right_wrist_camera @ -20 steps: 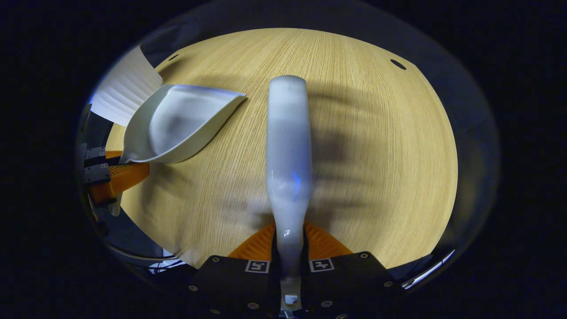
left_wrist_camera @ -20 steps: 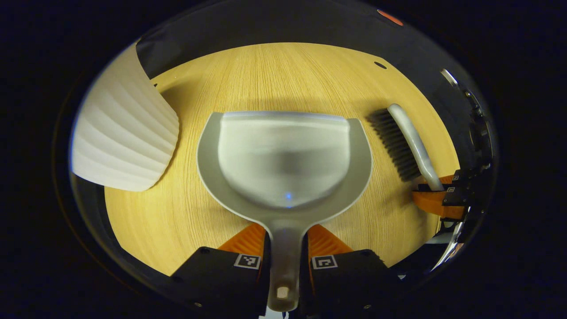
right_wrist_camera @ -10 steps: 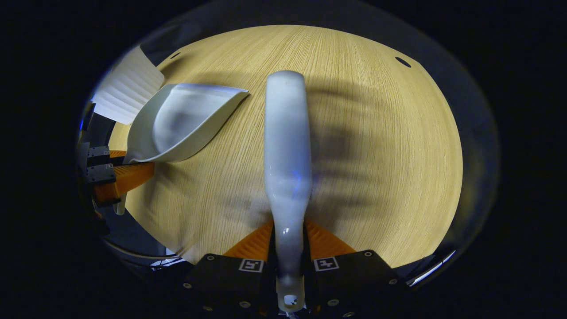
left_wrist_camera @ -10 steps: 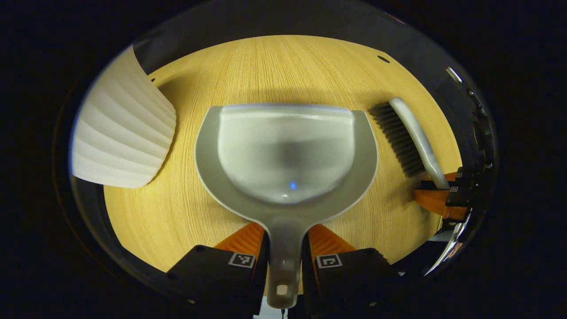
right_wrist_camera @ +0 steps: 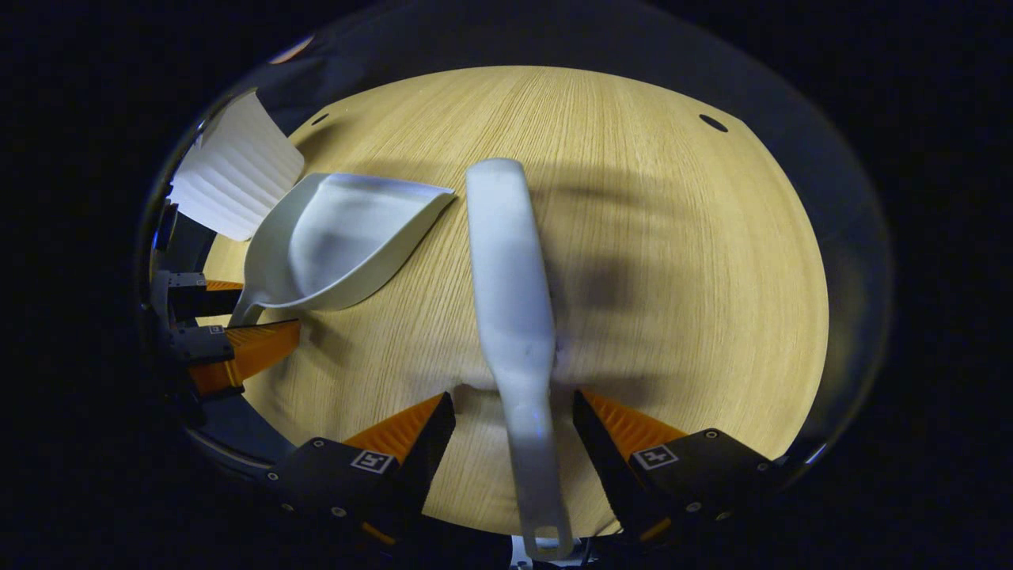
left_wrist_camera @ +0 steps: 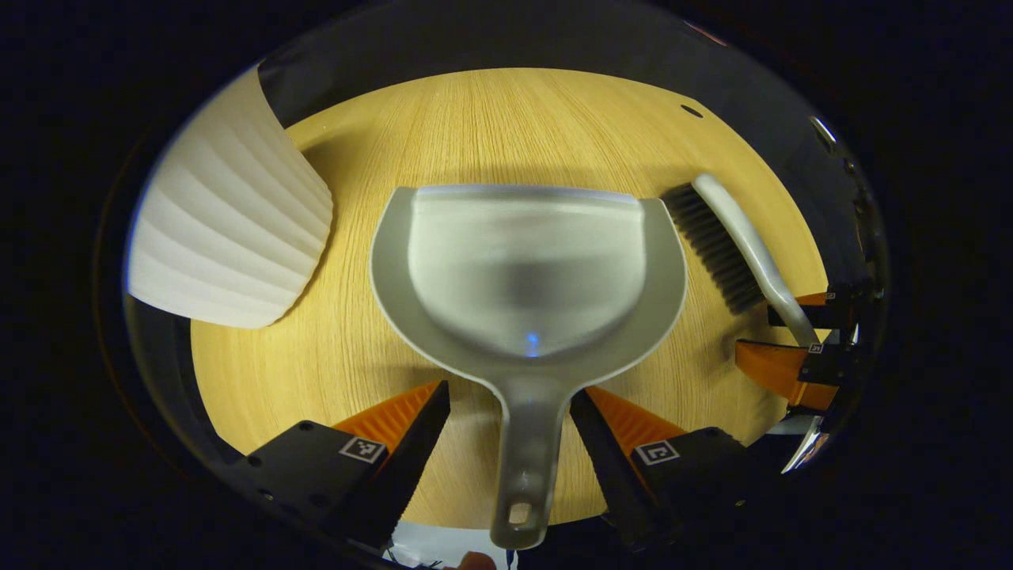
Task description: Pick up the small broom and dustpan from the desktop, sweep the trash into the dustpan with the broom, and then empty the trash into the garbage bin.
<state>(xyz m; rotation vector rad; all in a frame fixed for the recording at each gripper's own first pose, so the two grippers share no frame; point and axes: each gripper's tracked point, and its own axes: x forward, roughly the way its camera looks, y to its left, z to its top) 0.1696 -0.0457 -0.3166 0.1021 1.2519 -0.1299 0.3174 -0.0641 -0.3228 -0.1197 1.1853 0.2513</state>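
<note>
Both grippers' fingers (left_wrist_camera: 380, 443) now apart

On the wooden desktop (left_wrist_camera: 491, 119), the dustpan (left_wrist_camera: 529, 269) lies flat, its handle between the spread fingers of the left gripper (left_wrist_camera: 510, 423), untouched. A ribbed white garbage bin (left_wrist_camera: 229, 229) stands near the left edge; the broom (left_wrist_camera: 732, 245) lies toward the right edge.

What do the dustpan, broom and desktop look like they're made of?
Dustpan: likely smooth moulded plastic with a soft sheen. Broom: same pale plastic body, dark synthetic-looking bristles. Desktop: matt wood grain, possibly laminate.
</note>
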